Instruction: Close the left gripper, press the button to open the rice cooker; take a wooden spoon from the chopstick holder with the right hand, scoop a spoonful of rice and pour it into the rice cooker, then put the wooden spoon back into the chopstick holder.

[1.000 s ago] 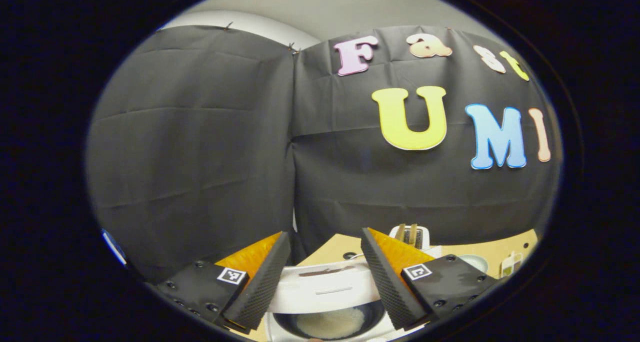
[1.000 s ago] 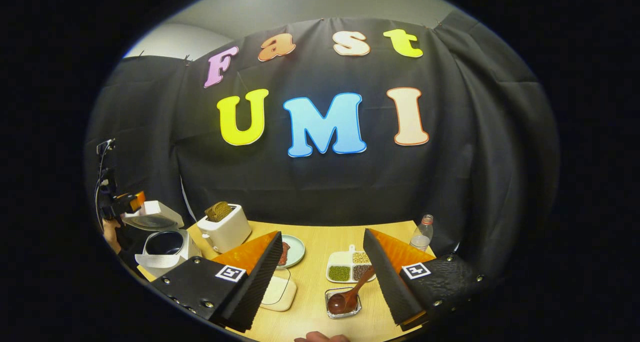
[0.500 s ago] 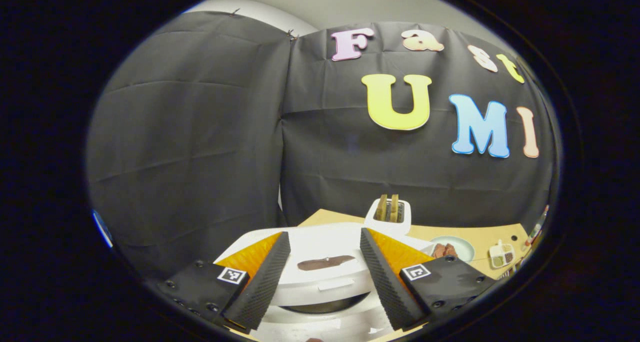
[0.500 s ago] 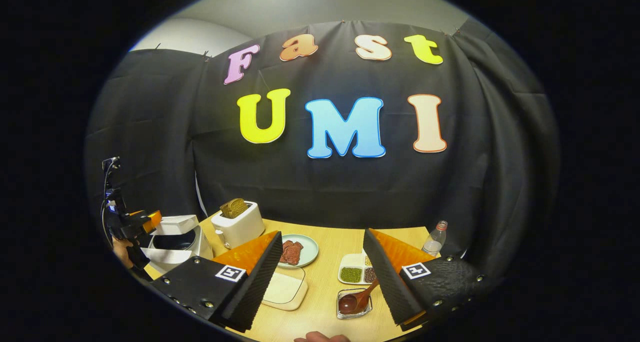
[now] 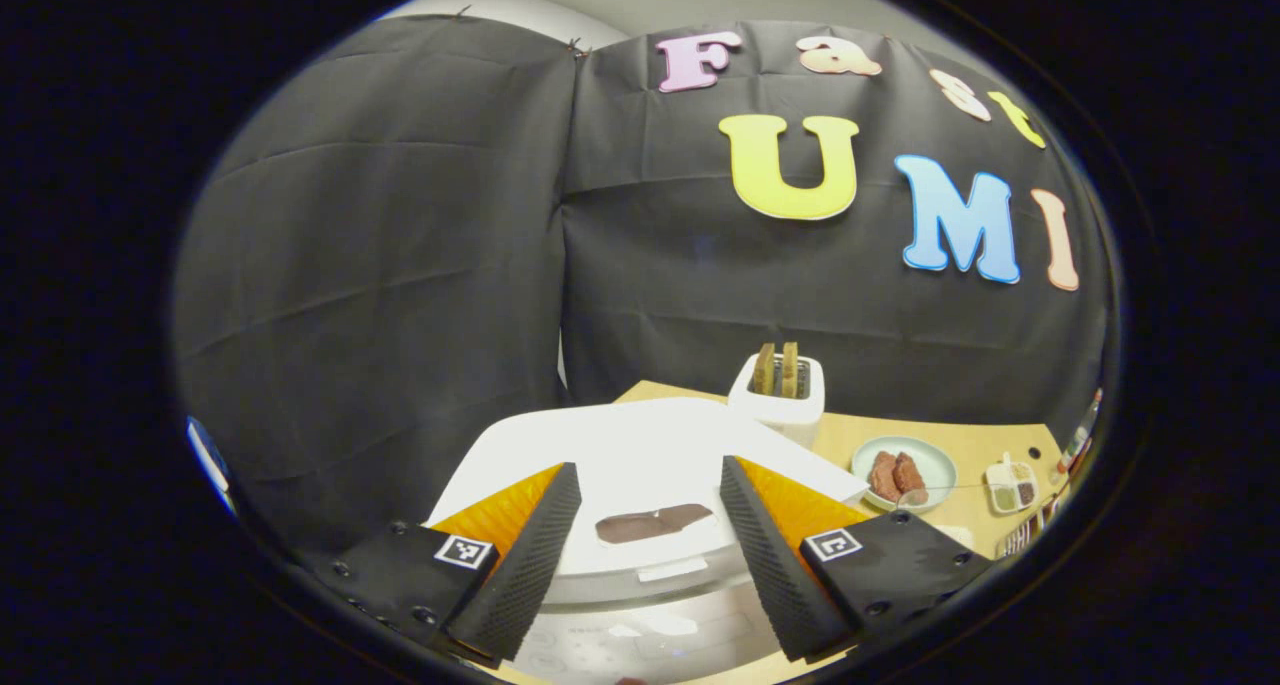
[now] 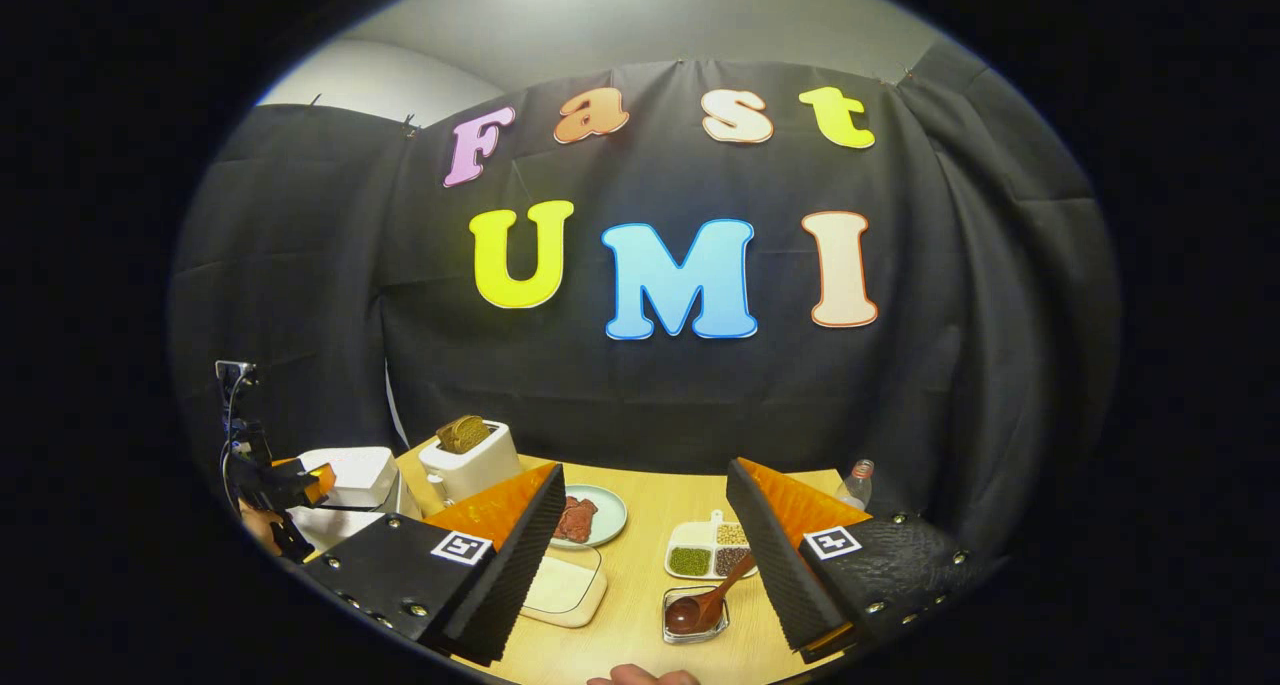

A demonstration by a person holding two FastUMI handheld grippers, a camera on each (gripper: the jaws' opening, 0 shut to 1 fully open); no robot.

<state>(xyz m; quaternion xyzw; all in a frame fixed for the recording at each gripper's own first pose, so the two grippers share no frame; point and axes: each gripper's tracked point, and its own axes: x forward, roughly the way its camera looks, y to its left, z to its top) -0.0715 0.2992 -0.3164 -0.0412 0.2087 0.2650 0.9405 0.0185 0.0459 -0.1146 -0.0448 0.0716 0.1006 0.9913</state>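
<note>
The white rice cooker [image 5: 640, 445] stands with its lid down, close in front of my left gripper [image 5: 648, 467]. That gripper is open, its fingers either side of a dark patch [image 5: 650, 523] on the lid, and I cannot tell whether they touch. In the right gripper view the rice cooker [image 6: 352, 473] sits at the table's far left with the left gripper [image 6: 298, 482] over it. The wooden spoon [image 6: 705, 597] rests bowl down in a small clear dish [image 6: 693, 620]. My right gripper [image 6: 645, 465] hangs open above the table, holding nothing.
On the wooden table [image 6: 640, 495] stand a toaster [image 6: 468, 460] with bread, a plate of meat [image 6: 590, 513], a divided dish of beans [image 6: 712, 553], a white lidded box [image 6: 565, 590] and a bottle [image 6: 855, 485]. A hand [image 6: 640, 677] shows at the bottom edge.
The rice cooker's lid has come down from open, with rice showing in the pot, to fully down. The left gripper followed it downward. The right gripper drifted slightly.
</note>
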